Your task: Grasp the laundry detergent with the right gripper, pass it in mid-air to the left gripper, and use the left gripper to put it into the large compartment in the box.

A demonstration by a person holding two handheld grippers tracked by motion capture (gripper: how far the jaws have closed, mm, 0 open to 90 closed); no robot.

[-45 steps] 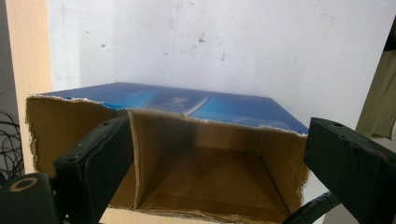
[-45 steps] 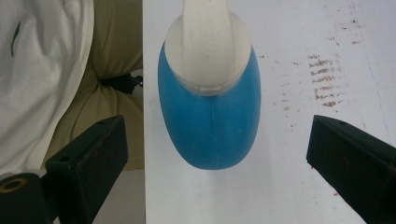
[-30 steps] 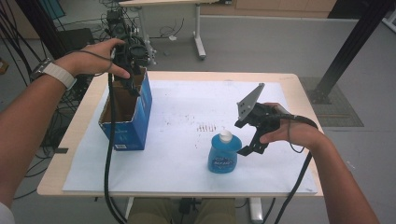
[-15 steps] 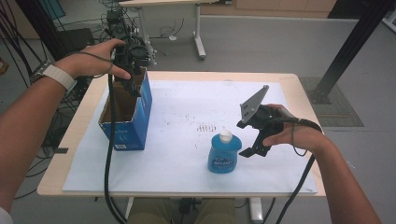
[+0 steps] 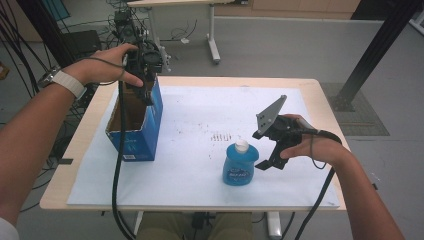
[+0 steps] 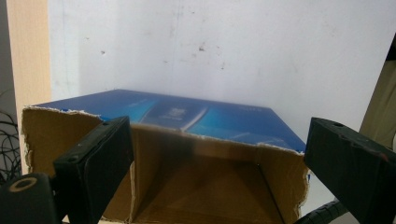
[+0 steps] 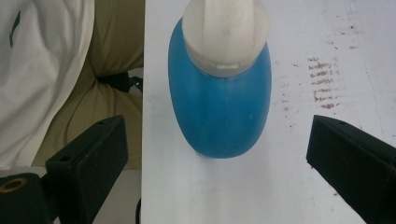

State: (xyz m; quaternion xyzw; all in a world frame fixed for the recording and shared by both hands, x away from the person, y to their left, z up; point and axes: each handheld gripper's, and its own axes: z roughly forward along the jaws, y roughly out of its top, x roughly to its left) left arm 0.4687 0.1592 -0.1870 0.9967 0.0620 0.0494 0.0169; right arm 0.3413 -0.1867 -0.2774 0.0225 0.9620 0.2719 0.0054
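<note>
Bottle [image 5: 240,164], blue with a white cap, upright on the white sheet [image 5: 200,130] near the front of the surface [image 5: 310,87]. Right tool [image 5: 265,157] hovers just beside it, jaws spread wide and empty, the bottle between them in the right gripper view. Left tool [image 5: 145,95], jaws likewise apart, hangs over the far end of the open box [image 5: 145,135] at left.

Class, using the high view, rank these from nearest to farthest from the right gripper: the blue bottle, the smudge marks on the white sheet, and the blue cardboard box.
Measured from the right gripper:
1. Blue bottle, just beside its jaws, toward the table's middle.
2. Smudge marks, farther back on the white sheet.
3. Blue cardboard box, far across at the table's left, under the left gripper.
</note>
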